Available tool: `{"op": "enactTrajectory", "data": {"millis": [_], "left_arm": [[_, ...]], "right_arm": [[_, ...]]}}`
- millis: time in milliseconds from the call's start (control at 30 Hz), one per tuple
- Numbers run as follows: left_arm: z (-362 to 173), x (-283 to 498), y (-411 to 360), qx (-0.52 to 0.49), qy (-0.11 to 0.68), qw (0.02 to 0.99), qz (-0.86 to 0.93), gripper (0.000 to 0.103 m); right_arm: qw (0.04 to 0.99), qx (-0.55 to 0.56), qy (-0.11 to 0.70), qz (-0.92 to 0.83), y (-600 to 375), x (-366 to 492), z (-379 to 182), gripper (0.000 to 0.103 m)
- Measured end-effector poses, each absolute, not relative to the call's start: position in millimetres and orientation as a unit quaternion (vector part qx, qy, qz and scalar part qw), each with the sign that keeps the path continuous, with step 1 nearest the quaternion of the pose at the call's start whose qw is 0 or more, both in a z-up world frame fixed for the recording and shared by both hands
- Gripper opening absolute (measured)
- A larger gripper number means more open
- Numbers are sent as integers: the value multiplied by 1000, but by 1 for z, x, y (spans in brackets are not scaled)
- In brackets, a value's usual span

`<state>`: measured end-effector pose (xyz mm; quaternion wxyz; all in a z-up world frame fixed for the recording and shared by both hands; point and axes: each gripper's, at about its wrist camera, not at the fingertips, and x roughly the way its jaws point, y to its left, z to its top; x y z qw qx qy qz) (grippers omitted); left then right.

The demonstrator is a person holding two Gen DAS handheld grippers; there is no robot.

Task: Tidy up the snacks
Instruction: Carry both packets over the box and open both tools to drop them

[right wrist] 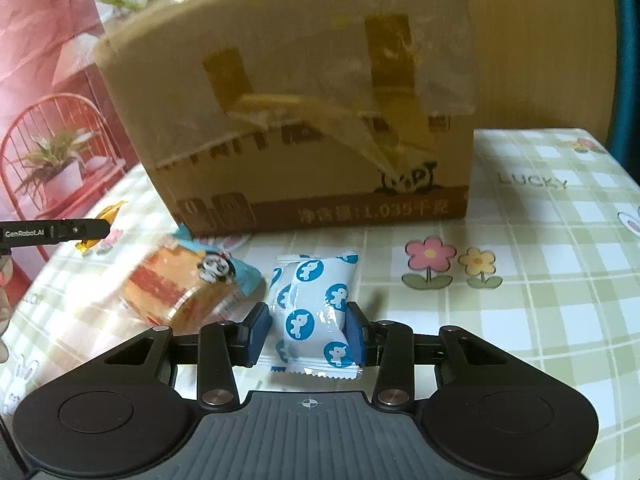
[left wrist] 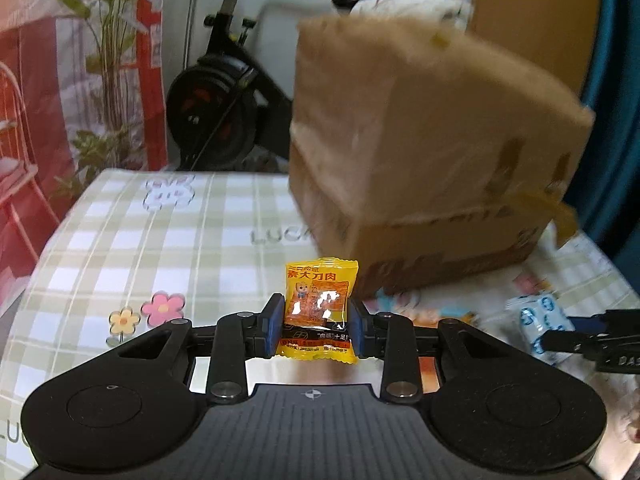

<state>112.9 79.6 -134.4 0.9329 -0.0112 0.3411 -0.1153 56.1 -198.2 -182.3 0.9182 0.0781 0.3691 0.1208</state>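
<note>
My left gripper [left wrist: 316,326] is shut on a yellow-orange snack packet [left wrist: 318,312], held upright above the checked tablecloth. My right gripper [right wrist: 308,330] is shut on a white snack packet with blue dots [right wrist: 314,316]. That packet also shows at the right edge of the left wrist view [left wrist: 540,326], pinched by the right gripper's fingers. The left gripper's finger [right wrist: 60,233] reaches in at the left of the right wrist view with a bit of yellow wrapper at its tip. A brown cardboard box [left wrist: 432,152] stands on the table just beyond both grippers [right wrist: 304,100].
A clear-wrapped orange snack with a panda label [right wrist: 188,292] lies on the table left of the right gripper. The table [left wrist: 168,240] has a green checked cloth with flower prints. An exercise bike [left wrist: 216,100], plants and a red chair stand beyond the far edge.
</note>
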Motion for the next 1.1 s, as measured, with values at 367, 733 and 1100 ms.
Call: {"op": "enactTrajectory", "data": {"millis": [367,733,1100], "left_arm": [[-53,103,48,-28,232,960,-154,35],[-5,182,-2,-45,200,966,-155,35],[-39,257,-25,-4,289,945,-153,46]], "right_arm": [[951,73,264,146,-217,45,-93,38],[976,28,164,137,-239,113,2,37],[972,17,222,76,-232,193,-20,44]]}}
